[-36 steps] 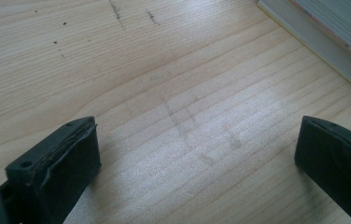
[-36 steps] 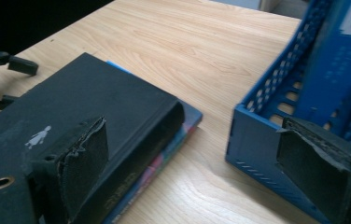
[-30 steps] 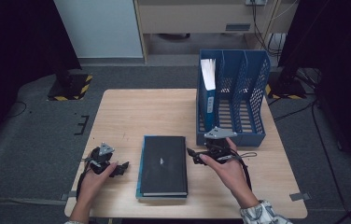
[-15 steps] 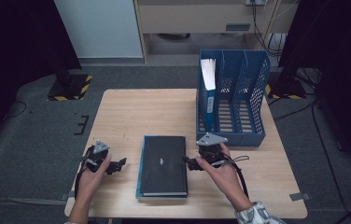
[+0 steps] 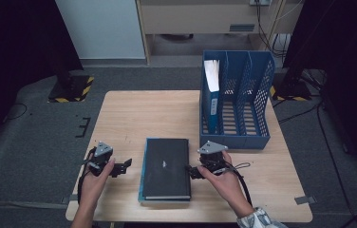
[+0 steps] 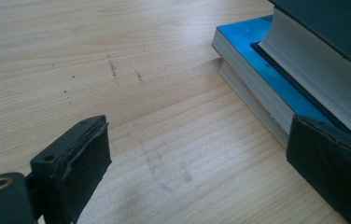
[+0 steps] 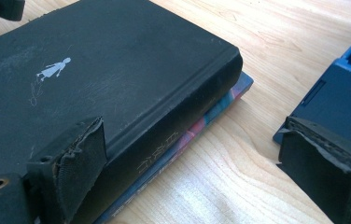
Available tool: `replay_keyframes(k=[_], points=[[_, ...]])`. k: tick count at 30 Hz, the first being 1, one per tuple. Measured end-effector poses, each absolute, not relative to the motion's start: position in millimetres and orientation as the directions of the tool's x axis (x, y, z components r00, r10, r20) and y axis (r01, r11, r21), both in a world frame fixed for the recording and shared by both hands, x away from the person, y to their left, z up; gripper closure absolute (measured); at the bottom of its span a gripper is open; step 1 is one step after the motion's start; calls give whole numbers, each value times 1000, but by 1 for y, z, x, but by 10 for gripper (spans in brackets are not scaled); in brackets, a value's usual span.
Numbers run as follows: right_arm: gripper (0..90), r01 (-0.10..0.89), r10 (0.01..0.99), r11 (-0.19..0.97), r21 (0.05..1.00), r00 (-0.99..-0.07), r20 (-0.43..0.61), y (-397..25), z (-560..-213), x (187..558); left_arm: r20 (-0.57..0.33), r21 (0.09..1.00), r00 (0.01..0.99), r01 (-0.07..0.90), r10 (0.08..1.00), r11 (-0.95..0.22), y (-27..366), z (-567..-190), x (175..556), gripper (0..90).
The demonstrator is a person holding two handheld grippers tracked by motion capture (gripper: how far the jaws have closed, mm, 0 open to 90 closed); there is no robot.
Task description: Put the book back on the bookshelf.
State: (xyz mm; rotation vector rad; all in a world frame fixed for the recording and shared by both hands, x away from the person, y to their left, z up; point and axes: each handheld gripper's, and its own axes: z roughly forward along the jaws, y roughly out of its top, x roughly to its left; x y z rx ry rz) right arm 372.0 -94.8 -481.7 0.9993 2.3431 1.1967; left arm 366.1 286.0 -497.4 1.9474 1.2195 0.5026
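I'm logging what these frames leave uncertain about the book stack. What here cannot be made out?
- Blue book, left gripper view: its cover is mostly hidden by the black book lying on it.
- Spine lettering, right gripper view: too faint to read.
- Thinner book at the bottom of the stack, left gripper view: just page edges visible.
- Blue file rack, right gripper view: cut off by the frame's right edge.

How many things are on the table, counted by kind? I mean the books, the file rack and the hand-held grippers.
Books lying flat in a stack: 2, a black book on a blue book
Blue file rack: 1
Blue folder upright in the rack: 1
Hand-held grippers: 2, left hand-held gripper and right hand-held gripper
Total: 6
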Motion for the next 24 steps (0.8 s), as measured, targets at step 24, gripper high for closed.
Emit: replay_keyframes(k=[24], points=[[110, 406, 710, 417, 813, -705, -12, -96, -478, 371, -36, 804, 554, 510, 832, -305, 257, -469, 355, 68]])
